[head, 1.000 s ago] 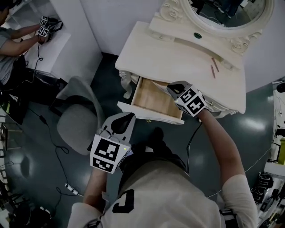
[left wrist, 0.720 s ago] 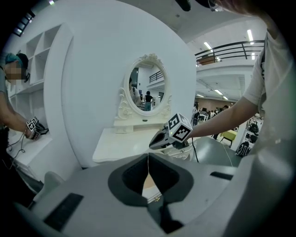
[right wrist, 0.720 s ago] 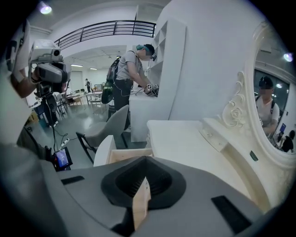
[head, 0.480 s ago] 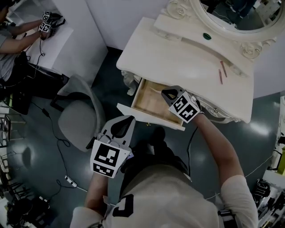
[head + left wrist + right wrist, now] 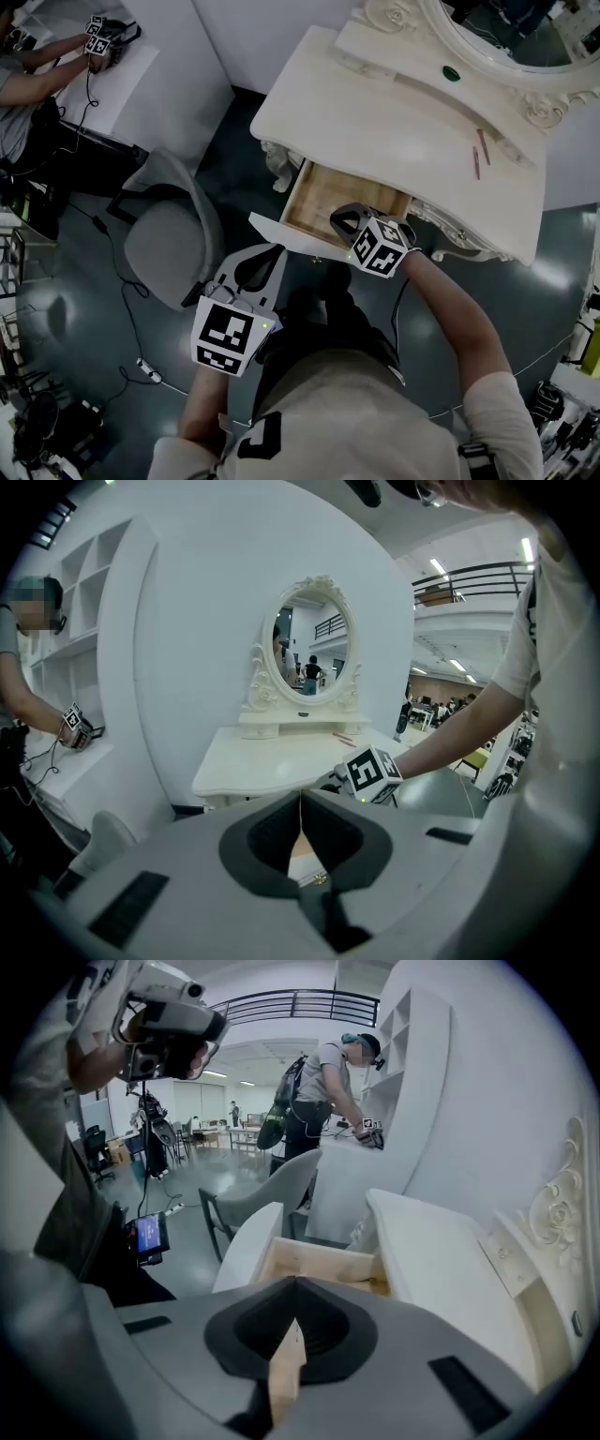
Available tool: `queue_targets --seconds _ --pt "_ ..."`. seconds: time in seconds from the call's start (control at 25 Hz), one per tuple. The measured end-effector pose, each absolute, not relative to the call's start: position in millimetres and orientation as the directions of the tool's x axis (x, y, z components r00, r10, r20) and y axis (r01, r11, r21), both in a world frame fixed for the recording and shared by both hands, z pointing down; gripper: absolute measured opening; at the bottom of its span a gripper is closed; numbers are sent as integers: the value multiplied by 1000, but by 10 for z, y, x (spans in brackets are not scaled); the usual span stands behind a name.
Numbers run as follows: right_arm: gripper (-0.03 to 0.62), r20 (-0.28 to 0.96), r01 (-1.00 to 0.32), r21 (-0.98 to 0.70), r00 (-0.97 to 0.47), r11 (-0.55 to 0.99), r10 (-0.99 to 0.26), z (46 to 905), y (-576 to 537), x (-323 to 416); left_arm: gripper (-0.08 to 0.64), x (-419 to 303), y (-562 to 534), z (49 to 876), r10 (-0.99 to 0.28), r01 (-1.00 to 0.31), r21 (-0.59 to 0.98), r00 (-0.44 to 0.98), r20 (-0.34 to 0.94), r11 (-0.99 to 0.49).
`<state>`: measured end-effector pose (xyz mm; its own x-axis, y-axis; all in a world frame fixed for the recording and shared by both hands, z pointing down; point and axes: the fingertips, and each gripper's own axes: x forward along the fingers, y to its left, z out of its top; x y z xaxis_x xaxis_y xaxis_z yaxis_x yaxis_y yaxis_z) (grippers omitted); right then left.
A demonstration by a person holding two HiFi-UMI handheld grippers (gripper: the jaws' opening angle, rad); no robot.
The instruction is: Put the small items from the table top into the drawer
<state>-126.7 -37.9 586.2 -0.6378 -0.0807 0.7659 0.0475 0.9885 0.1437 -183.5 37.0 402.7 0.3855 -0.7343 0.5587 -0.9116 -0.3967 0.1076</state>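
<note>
The cream dressing table has its wooden drawer pulled open, and I see nothing lying on the part of its floor that shows. Two thin red sticks lie on the table top at the right. A small green item sits on the ledge under the mirror. My right gripper hangs over the drawer's right front part, jaws shut and empty; its own view looks down at the drawer. My left gripper is below the drawer front, above the floor, its jaws meeting in a thin line with nothing held.
A grey chair stands left of the table. A person works at a white desk at the far left. An oval mirror rises at the back of the table. Cables trail over the dark floor.
My right gripper has sunk and slid left, from the drawer's right edge to over its front part, rolling as it went. The left gripper has hardly shifted.
</note>
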Motion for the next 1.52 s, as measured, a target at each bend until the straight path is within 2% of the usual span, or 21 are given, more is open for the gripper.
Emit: queue_targets --seconds 0.16,0.36,1.0,1.52 --pt "26 799 107 94 -601 990 -11 6030 -254 -1208 57 -1853 366 4075 -728 -911 114 387 566 -395" --pt "26 862 147 109 -507 983 -20 6307 -290 -1053 57 -1877 362 4110 -722 -911 121 389 571 -395" --pt "28 868 128 116 -496 985 -37 6520 -394 -1011 57 -1914 227 4405 -706 -918 158 382 596 -363" --pt "28 871 29 113 -484 993 -85 6687 -589 -845 57 -1766 177 4694 -678 -923 178 372 634 -340"
